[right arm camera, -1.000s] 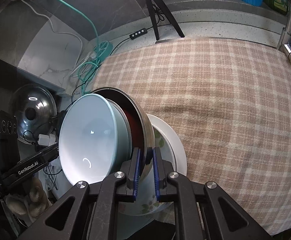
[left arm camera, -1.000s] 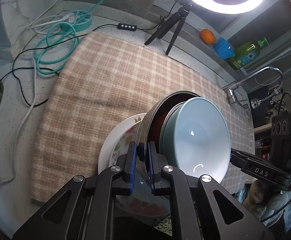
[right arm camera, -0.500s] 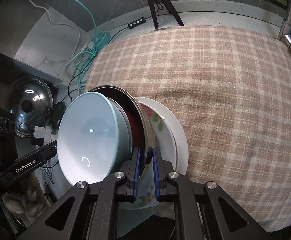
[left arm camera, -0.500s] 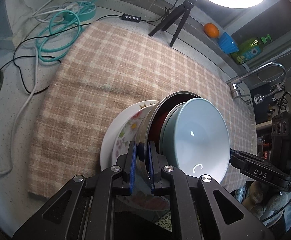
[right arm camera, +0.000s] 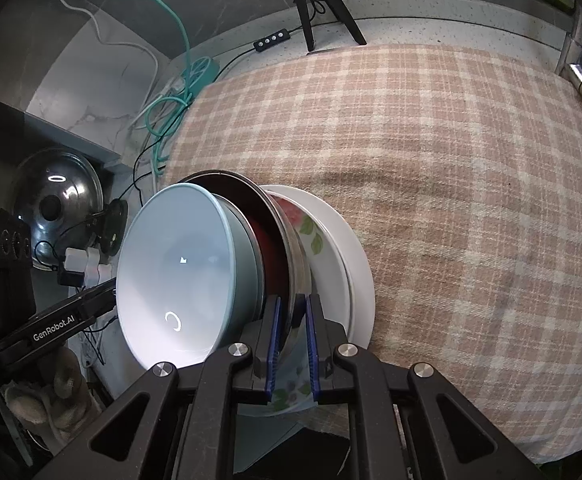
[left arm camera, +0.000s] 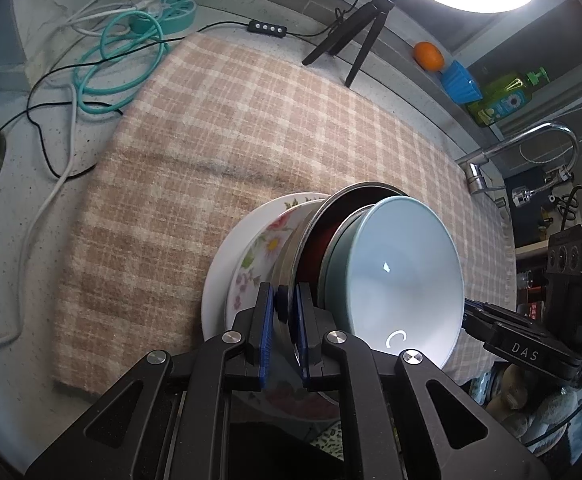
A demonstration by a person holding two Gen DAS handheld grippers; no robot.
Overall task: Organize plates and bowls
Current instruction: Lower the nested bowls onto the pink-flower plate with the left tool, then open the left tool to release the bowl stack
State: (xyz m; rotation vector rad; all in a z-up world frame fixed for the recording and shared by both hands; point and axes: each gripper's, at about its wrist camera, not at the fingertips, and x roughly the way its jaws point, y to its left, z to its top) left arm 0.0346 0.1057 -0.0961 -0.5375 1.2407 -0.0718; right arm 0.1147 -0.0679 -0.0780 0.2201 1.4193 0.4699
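Plaid cloth (left arm camera: 219, 128) underneath; both grippers (left arm camera: 284, 332) (right arm camera: 293, 344) clamp steel bowl (left arm camera: 291, 256) rim, blue bowl (left arm camera: 395, 280) nested inside, above floral plate (left arm camera: 247, 256).

A plaid cloth (left arm camera: 251, 128), ring light tripod (left arm camera: 355, 44), orange (left arm camera: 429, 55) and faucet (left arm camera: 531, 144).

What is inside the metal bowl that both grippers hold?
A light blue bowl sits nested in the metal bowl. A dark red surface shows between them; whether it is another bowl cannot be told, since the blue bowl covers most of it.
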